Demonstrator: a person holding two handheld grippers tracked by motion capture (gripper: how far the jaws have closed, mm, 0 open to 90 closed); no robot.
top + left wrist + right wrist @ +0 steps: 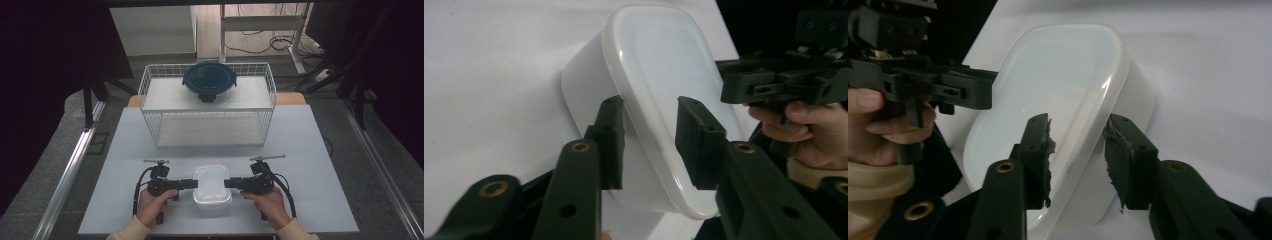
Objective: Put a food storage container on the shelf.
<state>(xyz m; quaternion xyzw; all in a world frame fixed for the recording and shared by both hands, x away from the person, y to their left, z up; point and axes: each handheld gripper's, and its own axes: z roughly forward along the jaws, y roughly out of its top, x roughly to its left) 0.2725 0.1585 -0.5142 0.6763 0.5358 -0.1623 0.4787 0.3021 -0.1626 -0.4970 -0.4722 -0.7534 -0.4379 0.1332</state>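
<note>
We are looking at a white lidded container (212, 185) sitting near the front edge of the tabletop (310, 150), squarely between our two hands. The left gripper (192, 183) is coming in at its left side and the right gripper (229, 183) at its right side, both lying level and pointing at each other across the box.

In the left gripper view, the fingers (610, 135) are straddling the rim of the container (659, 100): one is sitting against the side wall below the lid, the other over the lid's top. They are partly open, and we cannot tell whether the pads are pressing on the plastic. In the right gripper view the fingers (1128, 160) are straddling the near rim of the container (1058, 90) in the same way, half open, with a slim gap showing on each side, so a firm grip is not clear here either.

Each gripper view is also showing the other gripper and the hand holding it beyond the box. The high view is adding what lies farther back: a white wire basket (150, 80) standing toward the far edge of the tabletop, well apart from the container, with a round glass container with a dark blue lid (209, 80) sitting in its upper level.
</note>
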